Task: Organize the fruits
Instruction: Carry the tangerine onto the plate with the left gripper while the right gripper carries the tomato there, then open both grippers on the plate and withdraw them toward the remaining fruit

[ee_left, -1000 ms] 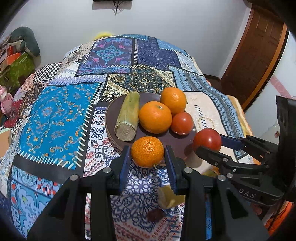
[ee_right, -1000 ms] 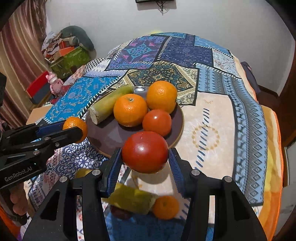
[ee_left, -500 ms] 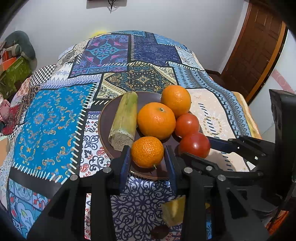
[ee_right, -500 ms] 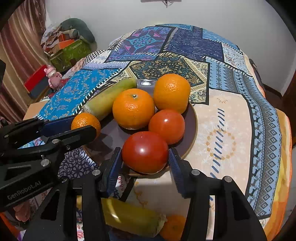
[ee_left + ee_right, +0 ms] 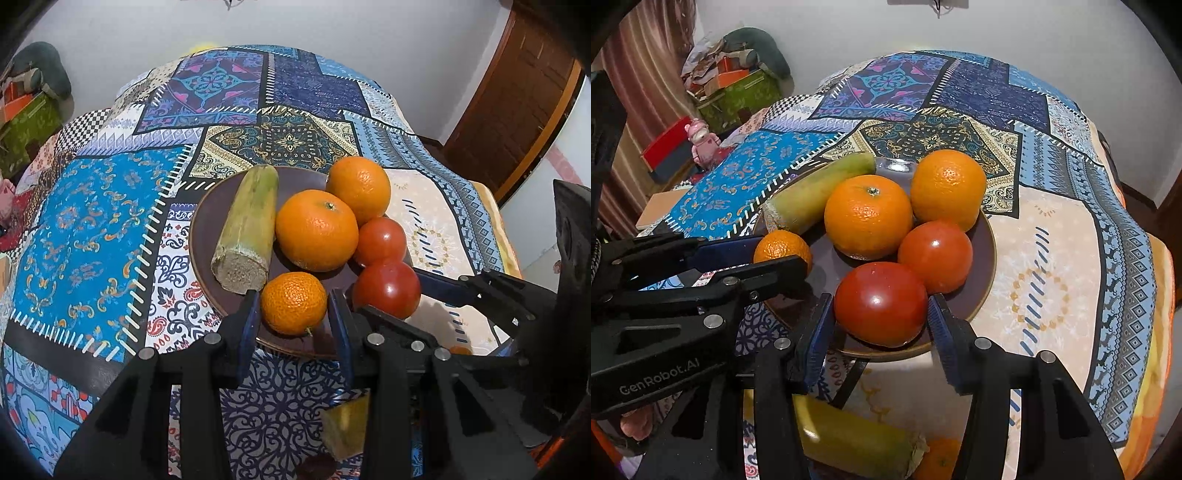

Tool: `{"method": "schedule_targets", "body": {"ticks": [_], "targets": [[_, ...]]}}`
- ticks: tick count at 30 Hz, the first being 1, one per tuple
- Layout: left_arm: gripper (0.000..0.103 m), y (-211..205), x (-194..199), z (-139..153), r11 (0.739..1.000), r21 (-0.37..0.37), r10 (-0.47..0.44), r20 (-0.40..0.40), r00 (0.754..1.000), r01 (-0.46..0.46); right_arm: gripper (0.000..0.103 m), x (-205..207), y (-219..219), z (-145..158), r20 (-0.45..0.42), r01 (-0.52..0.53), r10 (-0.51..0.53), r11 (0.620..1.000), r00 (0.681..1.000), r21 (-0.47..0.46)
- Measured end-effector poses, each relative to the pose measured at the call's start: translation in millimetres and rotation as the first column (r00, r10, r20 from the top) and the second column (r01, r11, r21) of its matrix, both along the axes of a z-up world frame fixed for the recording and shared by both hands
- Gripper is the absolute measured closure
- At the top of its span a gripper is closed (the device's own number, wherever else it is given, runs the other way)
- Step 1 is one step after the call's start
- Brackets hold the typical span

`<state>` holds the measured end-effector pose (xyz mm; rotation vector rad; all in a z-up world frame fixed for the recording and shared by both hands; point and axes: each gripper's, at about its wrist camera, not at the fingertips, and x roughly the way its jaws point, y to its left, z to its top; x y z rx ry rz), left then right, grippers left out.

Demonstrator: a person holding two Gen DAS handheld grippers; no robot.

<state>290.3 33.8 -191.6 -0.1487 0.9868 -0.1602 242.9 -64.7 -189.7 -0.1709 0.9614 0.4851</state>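
Over the round brown plate, the left gripper clamps a small orange mandarin; the right gripper clamps a glossy red tomato. Both should be lowered until seated before the jaws part.

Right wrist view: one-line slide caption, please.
Right claw grips a tomato at the brown plate's near edge, while the left claw brings in a small orange.
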Motion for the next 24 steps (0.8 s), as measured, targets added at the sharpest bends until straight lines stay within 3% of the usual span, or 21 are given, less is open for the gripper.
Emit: {"method": "schedule_targets", "body": {"ticks": [9, 19, 24], "targets": [[0.066, 4, -15, 17, 1.000, 0.006, 0.012, 0.028, 1.000, -0.012, 0.054, -9, -9, 15, 0.045, 0.008, -0.008, 1.000, 0.999, 0.000], [0.062, 8, -41, 54, 1.000, 0.026, 0.010, 0.117, 0.993, -0.013, 0.054, -29, -45, 42, 0.089, 0.072, -0.075, 0.997, 0.993, 0.034], [0.062, 12, -46, 62, 0.999, 0.015, 0.027, 0.118, 0.993, -0.029, 0.053, -41, -64, 43, 0.086, 0.104, -0.106, 0.994, 0.991, 0.032]]}}
